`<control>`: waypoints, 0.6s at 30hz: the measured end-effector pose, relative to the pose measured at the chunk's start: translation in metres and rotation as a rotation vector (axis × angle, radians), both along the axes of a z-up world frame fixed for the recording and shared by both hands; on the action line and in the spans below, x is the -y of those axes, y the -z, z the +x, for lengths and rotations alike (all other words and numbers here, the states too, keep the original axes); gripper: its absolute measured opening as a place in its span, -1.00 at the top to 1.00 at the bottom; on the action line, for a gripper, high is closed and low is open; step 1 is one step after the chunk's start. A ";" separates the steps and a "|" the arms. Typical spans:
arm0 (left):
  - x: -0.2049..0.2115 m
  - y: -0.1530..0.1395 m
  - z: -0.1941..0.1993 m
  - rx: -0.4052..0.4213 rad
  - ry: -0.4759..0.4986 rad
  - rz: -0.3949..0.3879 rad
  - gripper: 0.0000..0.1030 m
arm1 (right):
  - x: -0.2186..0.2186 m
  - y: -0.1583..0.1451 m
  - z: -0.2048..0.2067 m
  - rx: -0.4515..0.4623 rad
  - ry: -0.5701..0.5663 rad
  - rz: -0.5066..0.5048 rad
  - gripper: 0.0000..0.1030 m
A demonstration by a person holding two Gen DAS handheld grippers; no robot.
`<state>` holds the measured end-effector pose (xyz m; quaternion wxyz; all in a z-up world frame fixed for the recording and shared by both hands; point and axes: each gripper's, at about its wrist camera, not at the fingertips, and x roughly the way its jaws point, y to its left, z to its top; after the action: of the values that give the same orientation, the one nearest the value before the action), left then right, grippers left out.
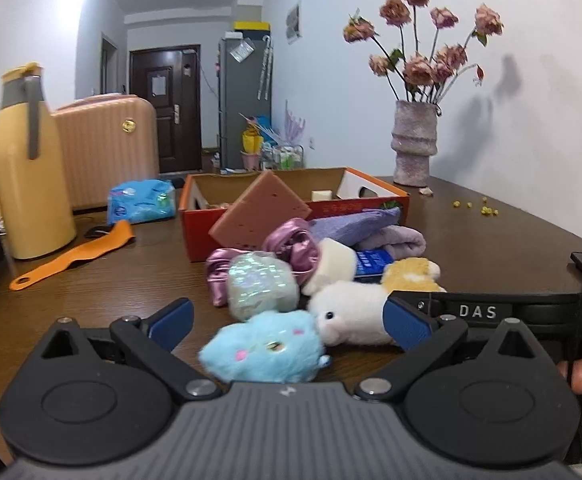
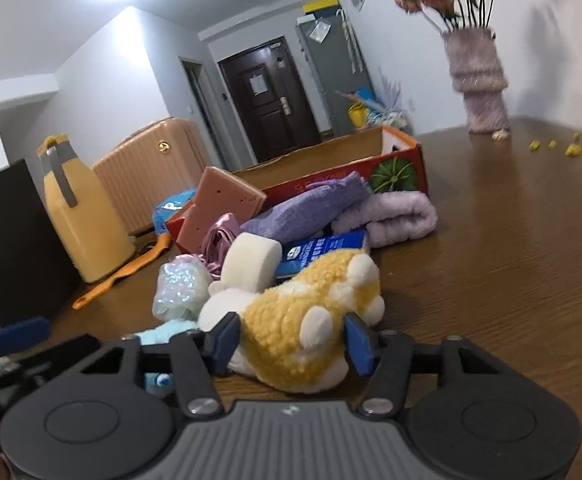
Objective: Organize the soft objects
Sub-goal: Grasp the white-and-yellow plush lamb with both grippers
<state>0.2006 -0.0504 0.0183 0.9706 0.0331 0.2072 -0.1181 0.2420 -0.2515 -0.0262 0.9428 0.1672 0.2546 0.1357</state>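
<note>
A pile of soft things lies on the brown table in front of an orange cardboard box (image 1: 251, 226). My left gripper (image 1: 289, 322) is open, its blue pads on either side of a light blue plush (image 1: 265, 350) without touching it. A white plush (image 1: 351, 314) lies just right of it. My right gripper (image 2: 291, 340) has its pads on both sides of a yellow and white plush (image 2: 307, 320), which fills the gap. A pink sponge (image 1: 259, 210) leans on the box. Purple towels (image 2: 387, 216), a pink ribbon (image 1: 291, 246) and an iridescent pouch (image 1: 261, 284) lie in the pile.
A yellow thermos jug (image 1: 29, 172) and an orange strap (image 1: 75, 254) are at the left. A blue tissue pack (image 1: 141, 200) lies behind them. A vase of dried roses (image 1: 413, 144) stands at the back right, with small yellow bits (image 1: 477, 206) nearby. A pink suitcase (image 1: 107, 148) stands beyond the table.
</note>
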 end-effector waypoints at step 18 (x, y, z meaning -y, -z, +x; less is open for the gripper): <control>0.067 0.032 0.079 -0.310 0.173 -0.241 -0.29 | 0.080 0.000 -0.018 -0.021 -0.057 -0.008 0.00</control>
<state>0.2799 -0.1171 -0.0133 0.9103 -0.0841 0.3346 -0.2286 0.2239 -0.3311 -0.0262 0.9365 0.1572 0.2695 0.1600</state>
